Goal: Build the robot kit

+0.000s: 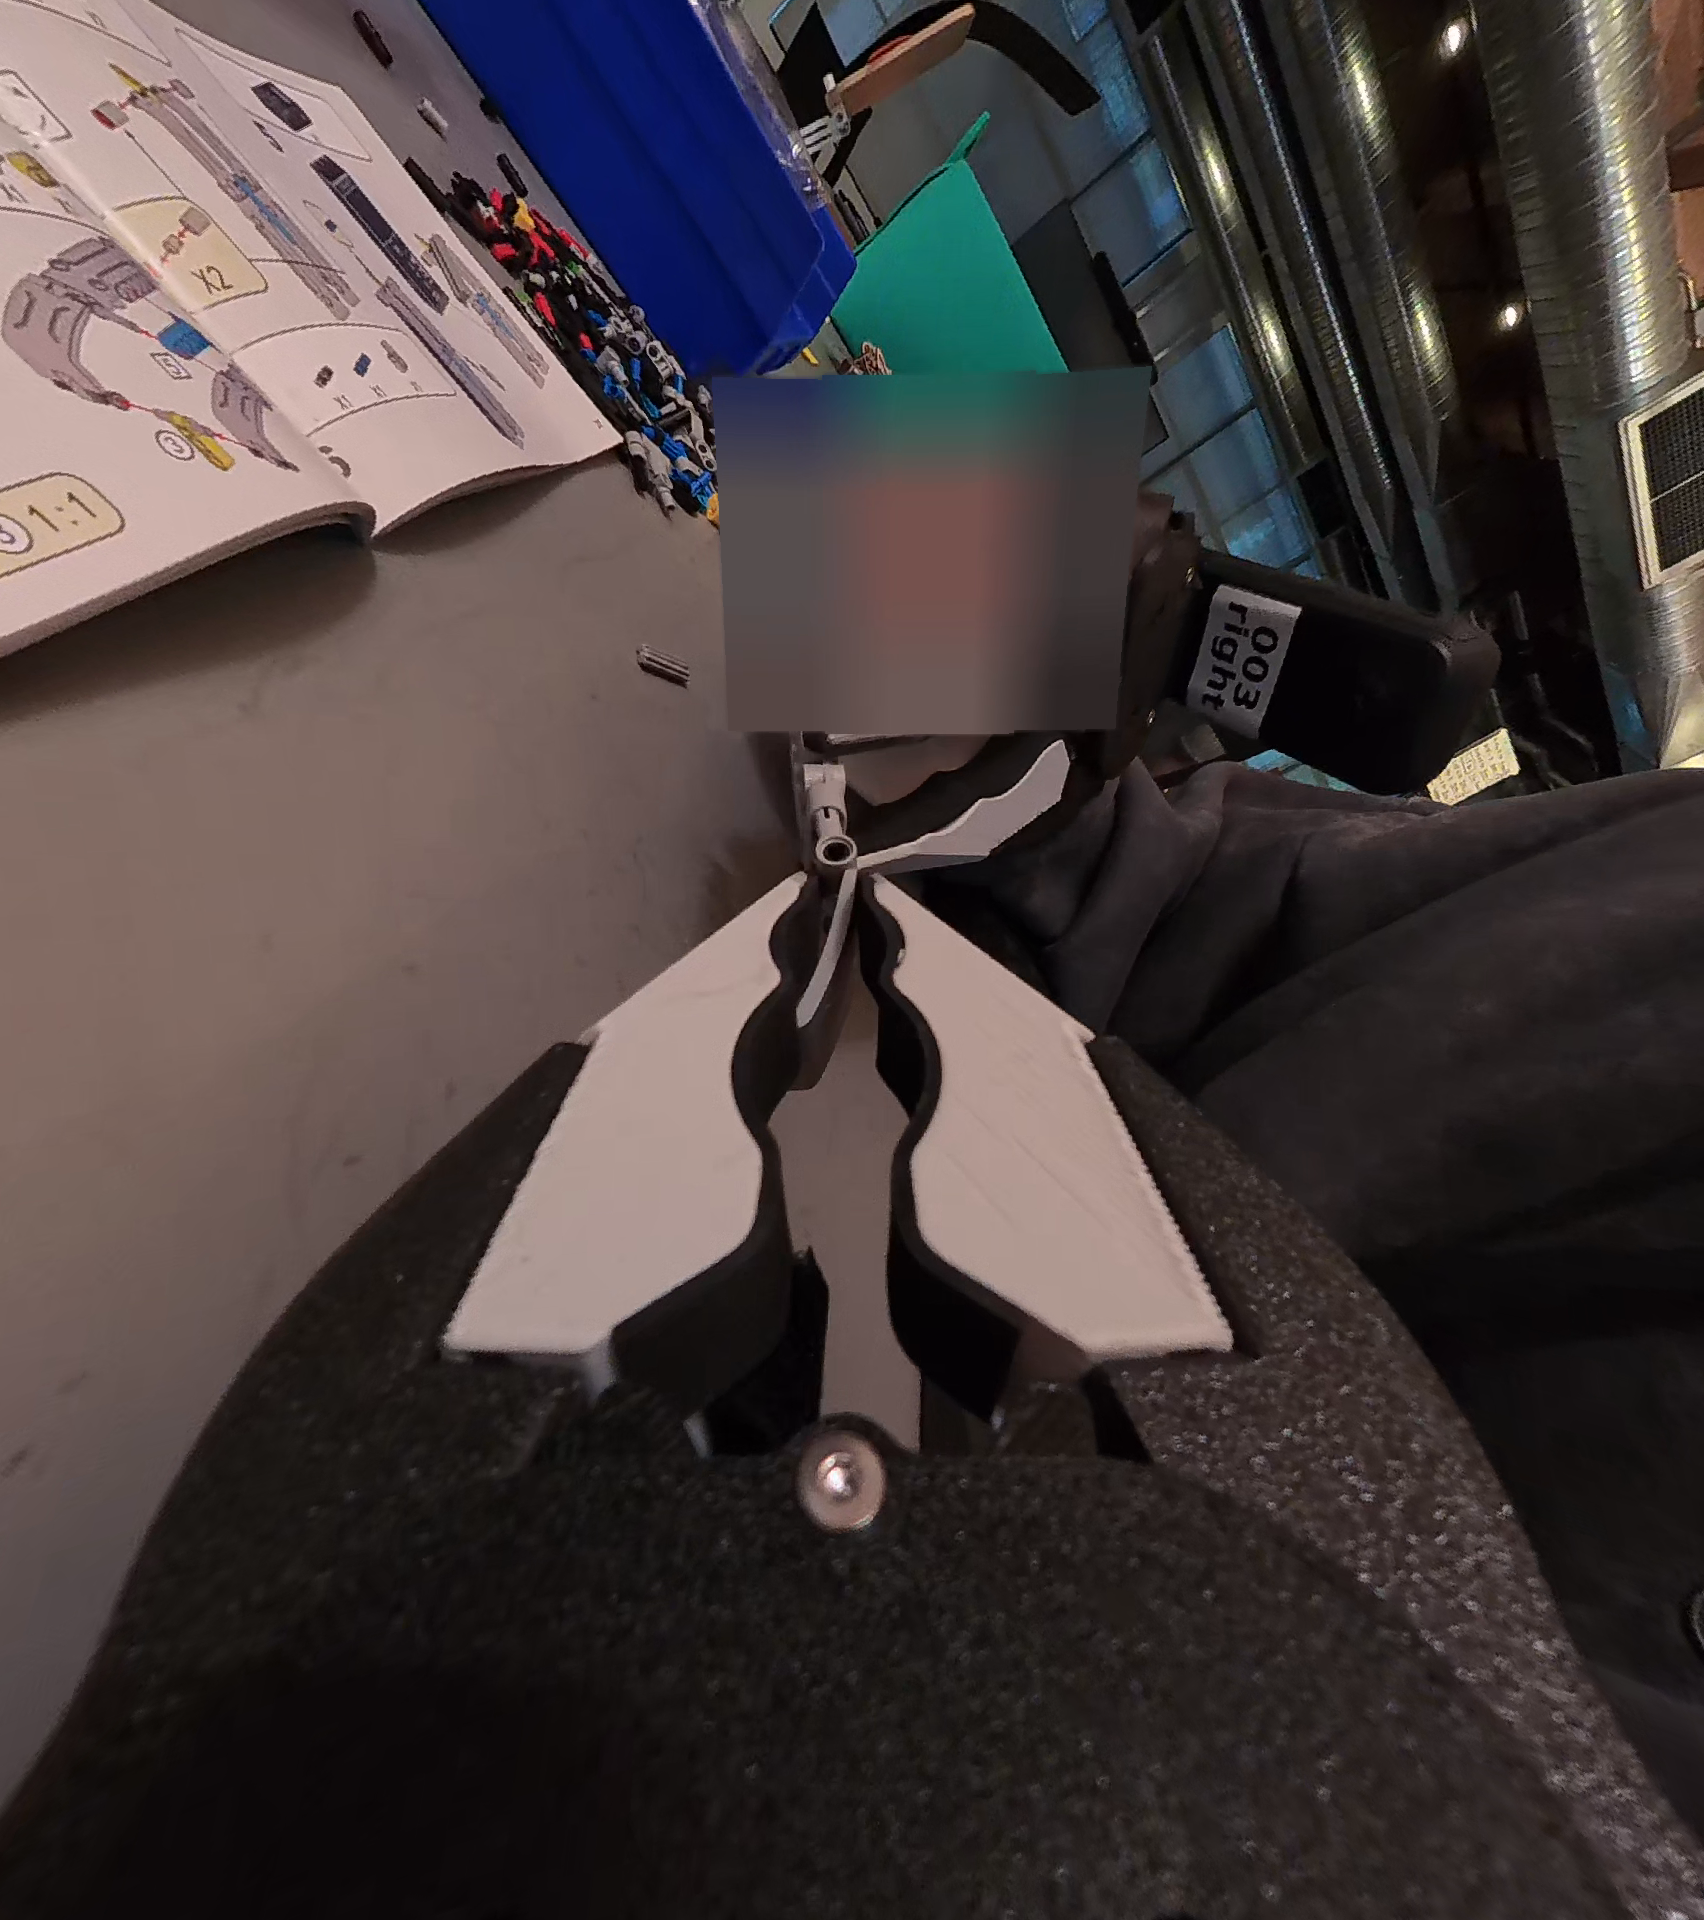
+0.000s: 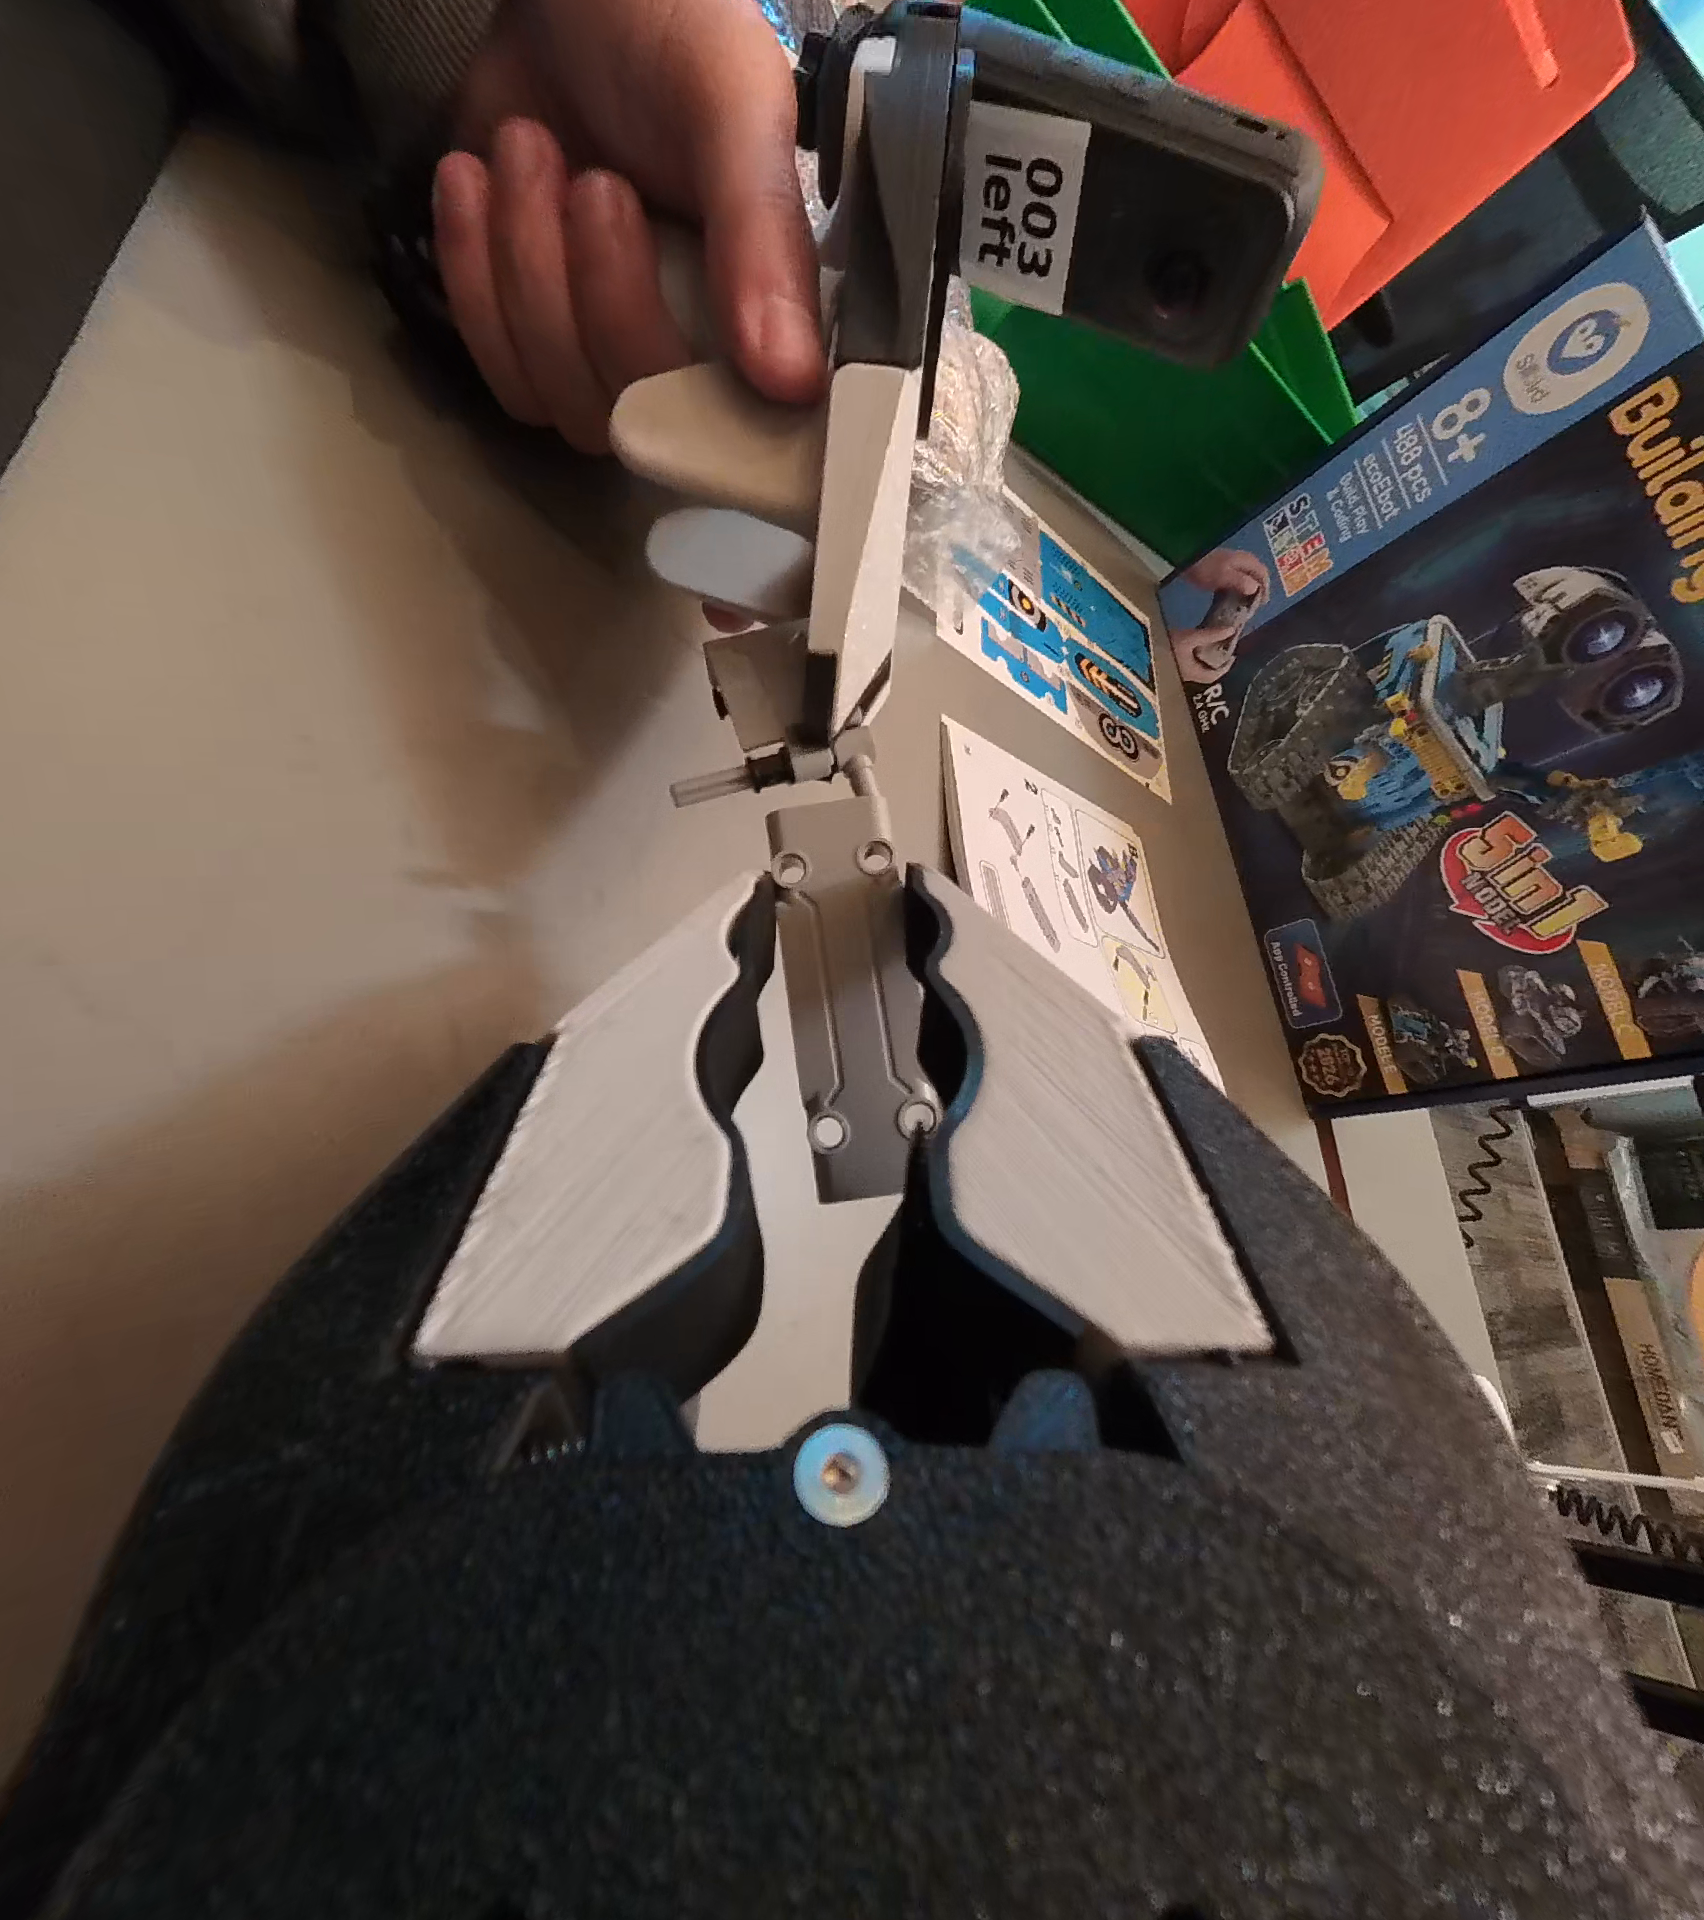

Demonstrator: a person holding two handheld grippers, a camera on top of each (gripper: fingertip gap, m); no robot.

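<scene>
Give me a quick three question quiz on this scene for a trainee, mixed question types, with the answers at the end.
1. True or false: the right gripper is shut on a grey plate with holes.
2. Multiple choice: the open instruction booklet in the left wrist view lies on A) the table, B) the blue bin, C) a chair.
3. Fill in: the left gripper pinches a thin grey ____ piece.

Key: 1 true; 2 A; 3 curved.
</scene>
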